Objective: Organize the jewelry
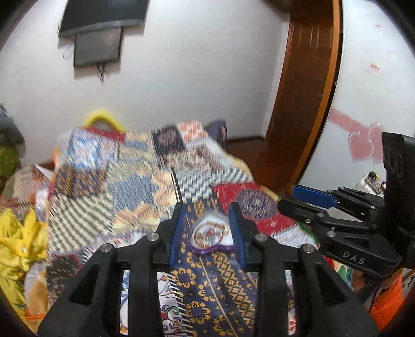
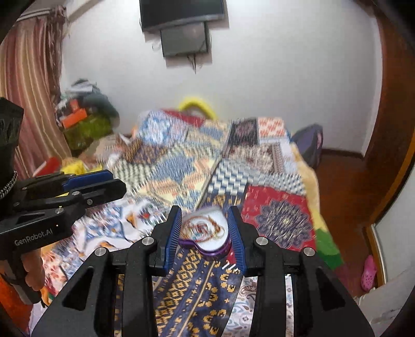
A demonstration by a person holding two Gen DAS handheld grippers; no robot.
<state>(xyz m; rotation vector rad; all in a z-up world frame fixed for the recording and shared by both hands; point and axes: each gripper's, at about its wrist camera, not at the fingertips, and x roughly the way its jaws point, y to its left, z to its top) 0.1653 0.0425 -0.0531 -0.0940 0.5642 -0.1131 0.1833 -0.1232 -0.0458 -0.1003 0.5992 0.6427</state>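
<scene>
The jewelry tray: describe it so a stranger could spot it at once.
Start at the bed covered by the patchwork quilt under the wall-mounted TV. On the near dark blue and gold patch lies a small heart-shaped tray. Unlike the busy fabric around it, it has a purple rim, a white inside and a tangle of chains.

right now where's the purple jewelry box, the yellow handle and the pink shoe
purple jewelry box [image 2: 212, 252]: right wrist view, on its purple front rim
yellow handle [image 1: 99, 116]: left wrist view, top of the arch
pink shoe [image 2: 368, 272]: right wrist view, its upper
</scene>
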